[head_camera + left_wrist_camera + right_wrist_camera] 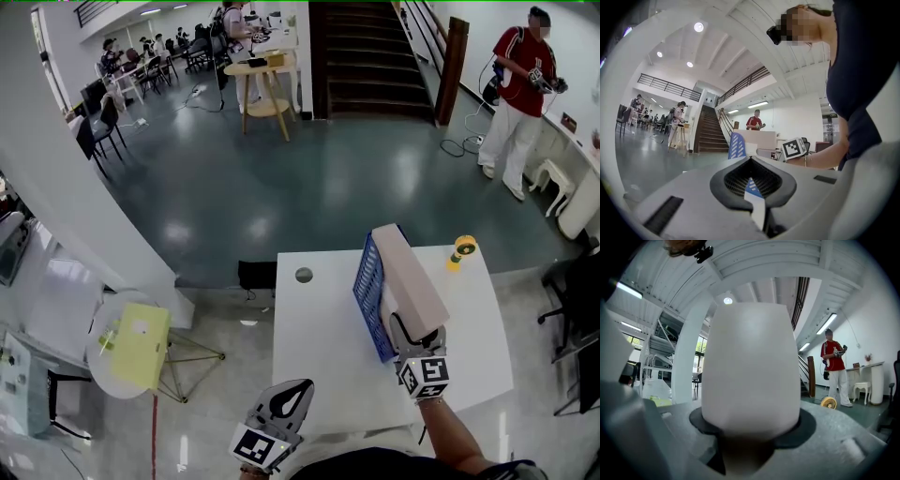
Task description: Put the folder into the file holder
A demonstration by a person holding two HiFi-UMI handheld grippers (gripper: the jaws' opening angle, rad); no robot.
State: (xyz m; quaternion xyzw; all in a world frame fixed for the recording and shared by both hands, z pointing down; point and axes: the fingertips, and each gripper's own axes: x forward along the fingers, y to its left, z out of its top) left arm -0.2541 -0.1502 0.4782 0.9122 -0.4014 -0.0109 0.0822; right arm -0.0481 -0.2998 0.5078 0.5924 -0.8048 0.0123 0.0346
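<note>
While the right gripper (413, 324) is pinching the near end of the pale beige cardboard folder (408, 277), the head view is showing this folder lying slanted along the right side of the blue mesh file holder (368, 300), which is standing on the white surface (319, 347). Whether its lower edge is already inside the holder, I cannot tell. To do this step well, I think the folder should be kept parallel to the holder's walls and lowered straight, and the jaws should let go only when it is resting on the bottom. The right forearm is reaching forward from the near edge. The left gripper (298, 389) is hovering low at the near left, well apart from the holder.

In the left gripper view, the left gripper's (753, 192) jaws are pressed together with nothing between them, and they are pointing toward the holder (737, 146).

In the right gripper view, the folder (750, 366) is filling the middle and is sitting between the jaws of the right gripper (750, 437), which are gripping it from both sides.
</note>
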